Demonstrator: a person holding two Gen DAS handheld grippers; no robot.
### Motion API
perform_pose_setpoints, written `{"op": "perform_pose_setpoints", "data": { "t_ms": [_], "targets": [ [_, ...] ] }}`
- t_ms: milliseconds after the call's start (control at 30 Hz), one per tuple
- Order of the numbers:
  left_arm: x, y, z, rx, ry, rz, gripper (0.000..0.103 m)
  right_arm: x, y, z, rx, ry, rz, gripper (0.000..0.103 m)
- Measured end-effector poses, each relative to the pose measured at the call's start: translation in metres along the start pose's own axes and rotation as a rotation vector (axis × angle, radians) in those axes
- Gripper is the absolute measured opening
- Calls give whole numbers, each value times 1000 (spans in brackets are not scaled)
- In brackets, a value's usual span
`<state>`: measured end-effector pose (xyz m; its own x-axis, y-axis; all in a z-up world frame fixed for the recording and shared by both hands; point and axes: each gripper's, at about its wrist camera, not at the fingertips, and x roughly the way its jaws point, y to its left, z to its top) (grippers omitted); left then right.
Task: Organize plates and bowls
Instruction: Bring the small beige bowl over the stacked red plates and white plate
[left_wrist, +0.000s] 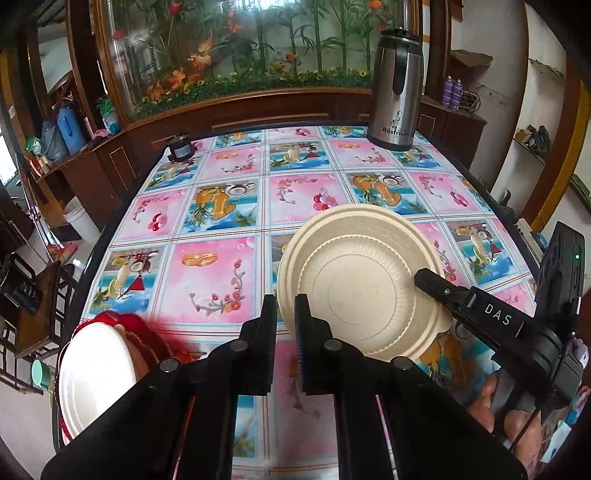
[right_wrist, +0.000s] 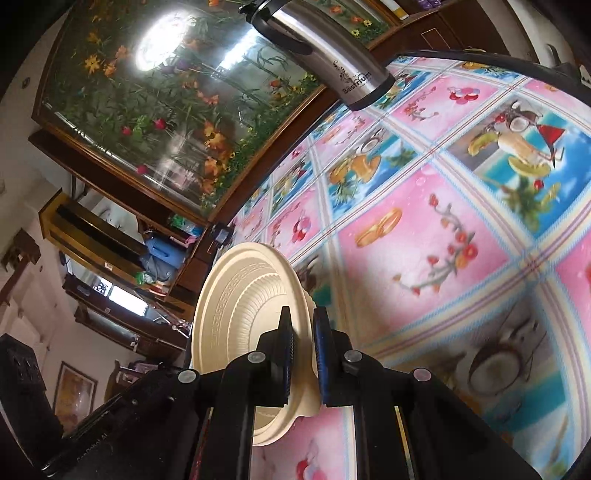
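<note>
A stack of beige disposable dishes (left_wrist: 360, 282), a smaller ribbed bowl nested in a wider plate, is held tilted above the table. My right gripper (left_wrist: 424, 284) comes in from the right and is shut on the stack's rim; the right wrist view shows its jaws (right_wrist: 303, 350) clamping the rim of the beige dishes (right_wrist: 243, 306). My left gripper (left_wrist: 285, 314) hovers just left of the stack, its jaws nearly closed and empty. A white plate (left_wrist: 94, 376) rests on a red basket (left_wrist: 147, 332) at the lower left.
A steel thermos jug (left_wrist: 397, 88) stands at the table's far right. A small dark jar (left_wrist: 180, 147) sits at the far left edge. The table wears a pink and blue patterned cloth (left_wrist: 221, 206). A wooden cabinet with a flower display lies behind.
</note>
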<state>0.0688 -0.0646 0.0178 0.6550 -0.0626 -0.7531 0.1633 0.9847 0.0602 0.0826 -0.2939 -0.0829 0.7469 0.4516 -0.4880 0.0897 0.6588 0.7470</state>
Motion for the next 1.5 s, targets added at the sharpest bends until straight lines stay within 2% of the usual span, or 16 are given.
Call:
{"op": "perform_pose_setpoints", "data": {
  "t_ms": [367, 633, 867, 967, 1100, 1200, 1233, 1300, 1333, 1367, 1500],
  "targets": [
    [-30, 38, -17, -58, -54, 4, 7, -19, 61, -21, -78, -3, 65, 11],
    [-56, 81, -29, -121, -107, 30, 7, -18, 108, -45, -142, 26, 104, 11],
    [-67, 124, -43, -190, -104, 10, 7, -3, 147, -70, -178, 102, 152, 11],
    [-69, 146, -51, -236, -99, 0, 7, 7, 164, -81, -202, 131, 150, 11],
    [-72, 185, -63, -319, -71, -49, 7, 27, 182, -98, -224, 190, 147, 11],
    [-77, 210, -73, -373, -58, -32, 9, 39, 191, -109, -248, 220, 133, 11],
    [-78, 220, -77, -402, -55, -33, 14, 44, 193, -113, -252, 231, 130, 11],
    [-76, 230, -82, -424, -36, -21, 35, 49, 195, -117, -251, 245, 125, 11],
    [-74, 233, -85, -426, -26, -15, 51, 52, 195, -118, -250, 251, 121, 11],
    [-72, 236, -87, -432, -19, -18, 55, 54, 194, -120, -247, 257, 118, 11],
    [-61, 238, -89, -453, 11, -52, 55, 57, 194, -124, -249, 267, 116, 11]
  ]
}}
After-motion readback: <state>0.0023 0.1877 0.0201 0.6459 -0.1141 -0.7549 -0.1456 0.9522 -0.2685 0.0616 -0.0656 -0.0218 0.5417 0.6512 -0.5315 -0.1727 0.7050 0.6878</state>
